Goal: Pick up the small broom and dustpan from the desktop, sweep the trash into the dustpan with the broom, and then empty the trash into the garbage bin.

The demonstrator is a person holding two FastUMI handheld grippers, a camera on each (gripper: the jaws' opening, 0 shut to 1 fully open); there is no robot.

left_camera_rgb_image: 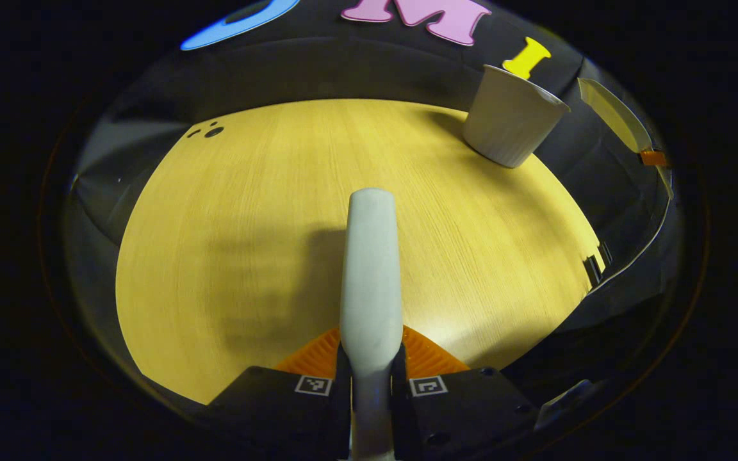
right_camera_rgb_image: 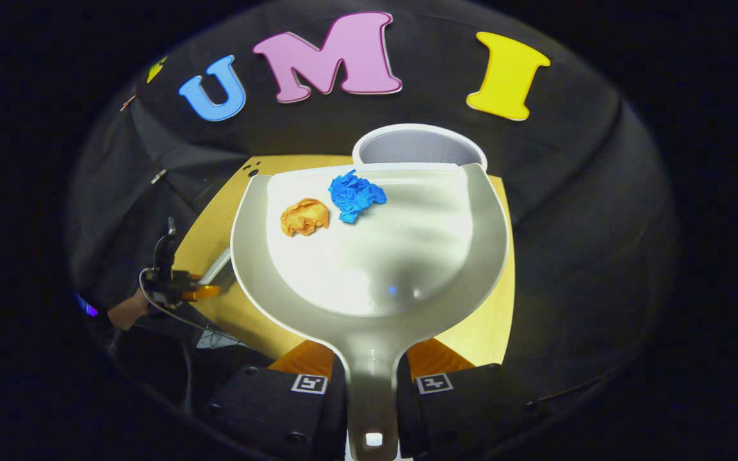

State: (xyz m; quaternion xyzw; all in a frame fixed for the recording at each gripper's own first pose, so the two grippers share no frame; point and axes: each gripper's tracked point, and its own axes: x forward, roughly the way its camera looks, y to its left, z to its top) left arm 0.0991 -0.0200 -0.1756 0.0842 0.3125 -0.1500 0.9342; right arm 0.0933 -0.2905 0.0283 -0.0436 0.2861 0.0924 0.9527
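My right claw is clamped on the handle of the dustpan, a pale, glossy scoop held level above the bench. An orange paper wad and a blue wad sit near its front lip, just beside each other. That lip reaches the bin, whose rim shows just beyond it; the pan hides the bin's body. My left claw grips the broom by its pale handle, which points out over the bench toward the bin. I cannot see its bristles. At the right gripper view's left edge I make out the other claw and a hand, dim and small.
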